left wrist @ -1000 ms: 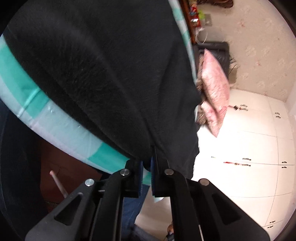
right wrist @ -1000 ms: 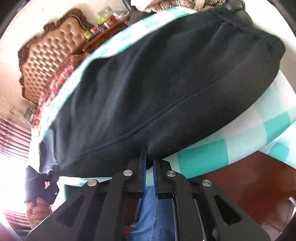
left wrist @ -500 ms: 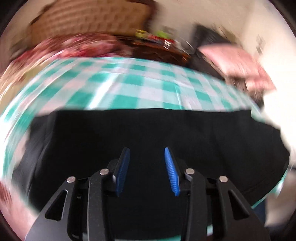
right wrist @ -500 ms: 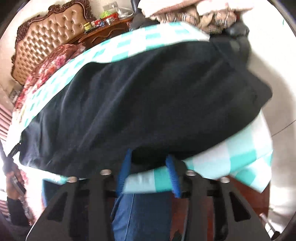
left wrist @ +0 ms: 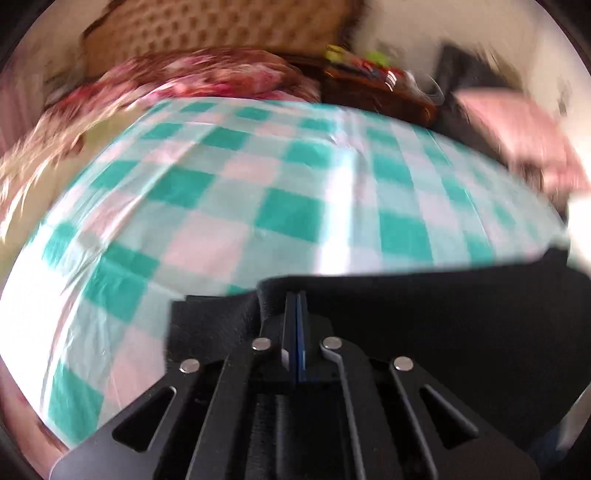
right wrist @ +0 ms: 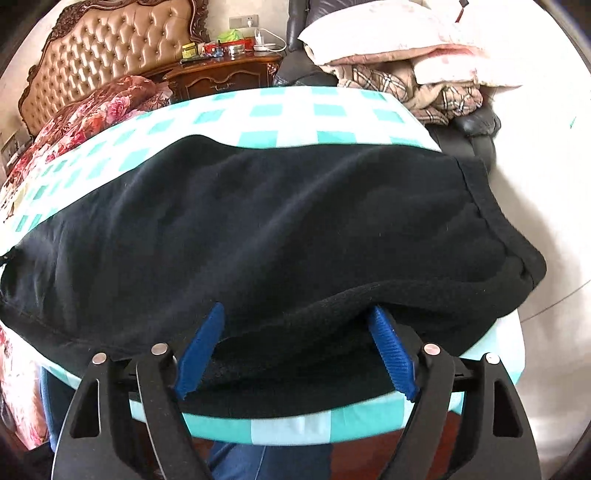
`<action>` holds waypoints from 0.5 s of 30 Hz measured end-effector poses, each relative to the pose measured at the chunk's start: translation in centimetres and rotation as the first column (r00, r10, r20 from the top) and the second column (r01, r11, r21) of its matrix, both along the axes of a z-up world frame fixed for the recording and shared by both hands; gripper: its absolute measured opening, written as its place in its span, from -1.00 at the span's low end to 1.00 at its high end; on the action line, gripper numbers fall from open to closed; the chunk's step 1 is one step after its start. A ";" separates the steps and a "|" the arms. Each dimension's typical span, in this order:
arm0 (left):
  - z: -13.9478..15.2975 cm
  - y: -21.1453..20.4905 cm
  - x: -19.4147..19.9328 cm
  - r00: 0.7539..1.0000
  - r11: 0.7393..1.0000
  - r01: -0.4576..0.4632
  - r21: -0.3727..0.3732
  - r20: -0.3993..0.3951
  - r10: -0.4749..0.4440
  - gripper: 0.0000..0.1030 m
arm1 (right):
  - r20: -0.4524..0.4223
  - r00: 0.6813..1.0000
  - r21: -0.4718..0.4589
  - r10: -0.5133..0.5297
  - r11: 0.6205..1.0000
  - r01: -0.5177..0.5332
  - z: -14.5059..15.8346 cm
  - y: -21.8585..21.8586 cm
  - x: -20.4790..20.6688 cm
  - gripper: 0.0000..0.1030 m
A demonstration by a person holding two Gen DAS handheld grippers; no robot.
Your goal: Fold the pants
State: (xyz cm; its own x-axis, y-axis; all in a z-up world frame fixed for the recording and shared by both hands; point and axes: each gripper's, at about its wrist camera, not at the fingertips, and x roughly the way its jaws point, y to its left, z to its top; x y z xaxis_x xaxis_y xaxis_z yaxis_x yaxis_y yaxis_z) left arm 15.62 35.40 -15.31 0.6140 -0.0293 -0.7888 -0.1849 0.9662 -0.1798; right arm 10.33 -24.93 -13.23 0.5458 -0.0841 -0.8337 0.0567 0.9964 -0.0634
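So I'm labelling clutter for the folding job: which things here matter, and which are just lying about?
Job:
black pants
checked cloth beneath them
left gripper, shut
right gripper, opening

Lying about:
floral bedding
nightstand
piled blankets

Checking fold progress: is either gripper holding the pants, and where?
Right gripper: nothing, fingers opening around the pants, near edge. Left gripper shut at their edge; grip unclear.

Motion blur smears the headboard point(left wrist: 221, 29) and nightstand clutter point(left wrist: 369, 70) in the left wrist view.
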 end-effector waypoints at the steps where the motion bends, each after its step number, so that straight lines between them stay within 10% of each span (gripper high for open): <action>1: 1.0 -0.7 -0.5 0.999 0.999 -0.023 0.047 0.041 0.021 -0.86 | 0.014 1.000 0.000 0.006 1.000 -0.006 0.2 0.0 0.2 0.52; 2: 1.7 -1.6 -0.9 0.998 0.991 -0.033 0.129 0.065 0.025 -0.12 | 0.025 1.000 0.000 0.007 1.000 -0.007 0.2 0.0 0.3 0.52; 3: 2.5 -3.4 -1.6 0.993 0.981 -0.011 0.196 0.114 -0.012 0.13 | 0.036 0.999 0.000 0.009 1.000 -0.009 0.2 -0.2 0.4 0.52; 8: 1.9 -9.9 -0.7 0.968 0.967 0.207 0.150 0.114 -0.225 0.13 | 0.116 0.993 -0.055 0.031 0.998 -0.024 1.5 -1.8 2.8 0.52; 15: -1.2 -11.6 1.0 0.987 0.982 0.159 0.098 -0.038 -0.156 0.07 | 0.214 0.977 -0.046 0.016 0.999 -0.006 6.2 -6.1 4.2 0.67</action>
